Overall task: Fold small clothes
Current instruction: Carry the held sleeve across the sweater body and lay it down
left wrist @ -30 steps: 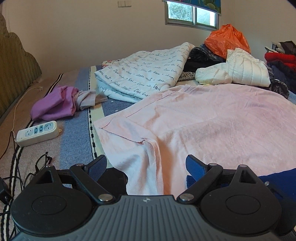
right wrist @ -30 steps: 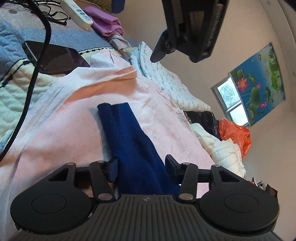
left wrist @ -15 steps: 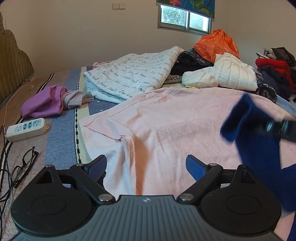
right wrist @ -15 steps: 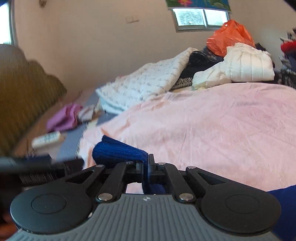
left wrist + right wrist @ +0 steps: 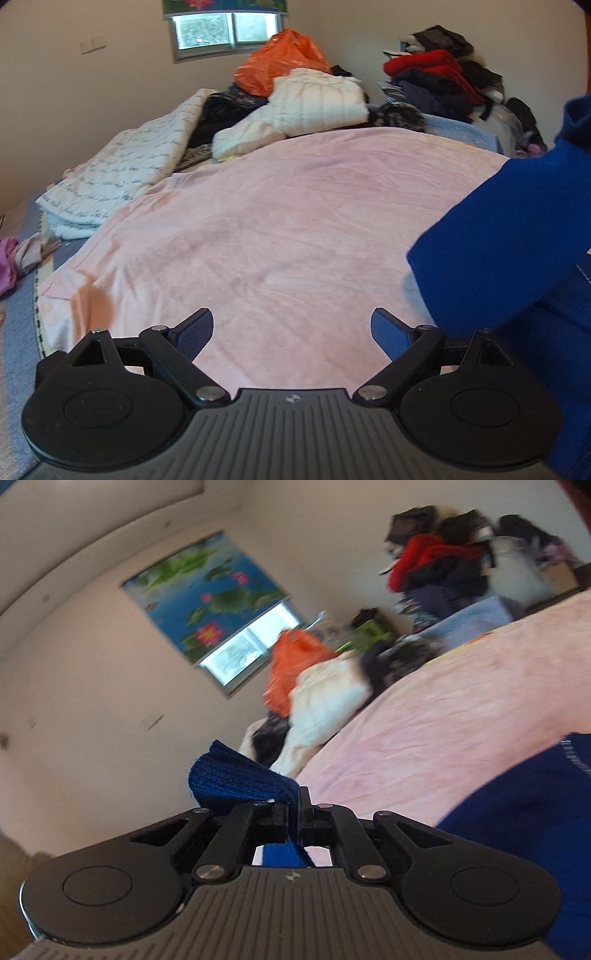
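Pink sheet (image 5: 288,229) covers the bed, centre frame; right gripper (image 5: 300,814) pinches the blue knit garment (image 5: 240,781), which hangs at frame right, presumably lifted for laying flat; left gripper (image 5: 291,330) gapes empty at lower centre.

- White quilt (image 5: 122,181), left of the pink sheet (image 5: 280,236): rows of dark cursive script printed across it; no word can be made out.
- Left gripper (image 5: 291,330) and right gripper (image 5: 299,805): small pale emblem on each body; no lettering.
- No other writing legible.
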{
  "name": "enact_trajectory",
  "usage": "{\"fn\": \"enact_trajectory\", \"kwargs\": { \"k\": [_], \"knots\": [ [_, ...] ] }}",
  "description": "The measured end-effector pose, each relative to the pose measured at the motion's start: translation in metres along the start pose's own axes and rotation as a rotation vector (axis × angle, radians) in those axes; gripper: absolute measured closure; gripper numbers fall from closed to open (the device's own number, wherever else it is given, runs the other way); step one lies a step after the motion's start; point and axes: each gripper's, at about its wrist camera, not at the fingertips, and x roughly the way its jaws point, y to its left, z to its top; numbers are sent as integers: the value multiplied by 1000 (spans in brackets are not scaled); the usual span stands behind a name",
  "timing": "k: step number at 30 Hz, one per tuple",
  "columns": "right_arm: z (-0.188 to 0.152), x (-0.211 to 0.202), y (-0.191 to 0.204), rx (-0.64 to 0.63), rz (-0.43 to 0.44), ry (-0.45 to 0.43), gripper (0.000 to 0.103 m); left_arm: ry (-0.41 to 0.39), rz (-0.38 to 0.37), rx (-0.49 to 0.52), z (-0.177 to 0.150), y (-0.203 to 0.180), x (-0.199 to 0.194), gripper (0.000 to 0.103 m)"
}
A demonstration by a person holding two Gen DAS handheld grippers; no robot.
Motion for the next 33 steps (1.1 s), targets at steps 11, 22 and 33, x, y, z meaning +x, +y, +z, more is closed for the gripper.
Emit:
{"fn": "enact_trajectory", "kwargs": {
  "k": [11, 22, 33],
  "knots": [
    [-51, -106, -174, 268, -449, -135, 96, 41, -300, 183, -11, -133, 5, 10],
    [-52, -112, -205, 398, -431, -184, 59, 68, -281, 292, -34, -182, 14, 10],
    [-38, -105, -209, 344, -453, -140, 90, 73, -240, 302, -28, -185, 19, 10]
  ]
}}
